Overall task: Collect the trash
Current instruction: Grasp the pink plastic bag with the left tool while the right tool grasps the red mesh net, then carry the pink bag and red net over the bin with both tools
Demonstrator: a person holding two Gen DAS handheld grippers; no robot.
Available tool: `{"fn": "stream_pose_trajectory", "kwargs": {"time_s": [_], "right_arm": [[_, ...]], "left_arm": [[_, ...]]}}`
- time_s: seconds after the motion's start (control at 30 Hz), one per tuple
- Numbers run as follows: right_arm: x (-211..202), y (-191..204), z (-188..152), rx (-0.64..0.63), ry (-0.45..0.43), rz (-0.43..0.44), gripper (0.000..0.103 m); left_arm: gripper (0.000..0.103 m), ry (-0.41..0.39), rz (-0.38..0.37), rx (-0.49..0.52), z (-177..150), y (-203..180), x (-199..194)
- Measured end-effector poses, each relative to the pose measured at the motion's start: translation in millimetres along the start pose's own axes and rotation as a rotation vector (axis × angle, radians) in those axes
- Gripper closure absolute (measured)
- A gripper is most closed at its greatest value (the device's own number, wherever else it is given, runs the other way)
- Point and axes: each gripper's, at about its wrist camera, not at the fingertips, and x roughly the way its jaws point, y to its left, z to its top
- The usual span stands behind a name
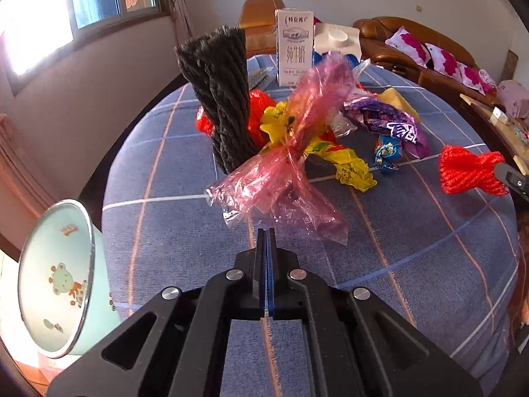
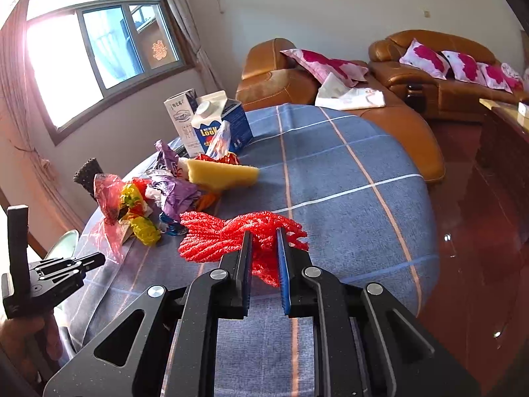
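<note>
right gripper (image 2: 264, 241) clamped on red foam net (image 2: 218, 235) over blue checked tablecloth (image 2: 347, 198); wrapper pile (image 2: 155, 195), milk cartons (image 2: 211, 122) behind; left gripper (image 2: 96, 258) closed.

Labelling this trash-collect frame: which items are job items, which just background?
Job:
- red foam mesh sleeve, clamped in right gripper
- pink crinkled plastic bag, ahead of shut left gripper
- purple foil wrapper
- yellow crumpled wrapper

Background:
- mint enamel basin
- brown leather sofa

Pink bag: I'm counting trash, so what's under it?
Under the pink bag, yellow wrappers and the blue tablecloth show through; anything deeper is covered.
</note>
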Motion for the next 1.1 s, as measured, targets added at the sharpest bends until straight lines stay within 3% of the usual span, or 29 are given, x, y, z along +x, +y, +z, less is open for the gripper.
{"fn": "stream_pose_trajectory", "kwargs": {"time_s": [0.2, 0.33, 0.37, 0.4, 0.43, 0.6, 0.77, 0.83, 0.87, 1.1], "right_arm": [[-8, 17, 1, -0.032, -0.016, 0.008, 0.088], [-10, 28, 1, -0.050, -0.018, 0.008, 0.088], [-9, 28, 0, -0.052, -0.017, 0.005, 0.088], [-8, 29, 0, -0.056, -0.016, 0.001, 0.088], [-8, 28, -1, -0.059, -0.015, -0.006, 0.088], [-7, 3, 2, -0.023, -0.028, -0.060, 0.088], [-6, -12, 2, 0.000, -0.027, -0.072, 0.088], [-6, -12, 2, -0.001, -0.026, -0.069, 0.088], [-6, -11, 2, -0.004, -0.027, -0.066, 0.088], [-13, 2, 4, -0.023, -0.042, -0.045, 0.088]], "left_arm": [[0.103, -0.061, 0.038, 0.034, -8, 9, -34], [0.098, -0.087, 0.045, -0.013, -12, 27, -51], [0.079, -0.093, 0.048, -0.030, -11, 30, -52], [0.053, -0.099, 0.053, -0.040, -10, 31, -53], [0.048, -0.111, 0.062, -0.050, -8, 32, -53], [0.049, -0.098, 0.030, -0.064, 0, 24, -43], [0.049, -0.040, -0.008, -0.093, 7, 14, -7], [0.075, -0.025, -0.030, -0.097, 8, 13, 2], [0.101, -0.007, -0.056, -0.090, 9, 11, 7], [0.103, -0.047, -0.024, -0.048, 3, 12, -14]]}}
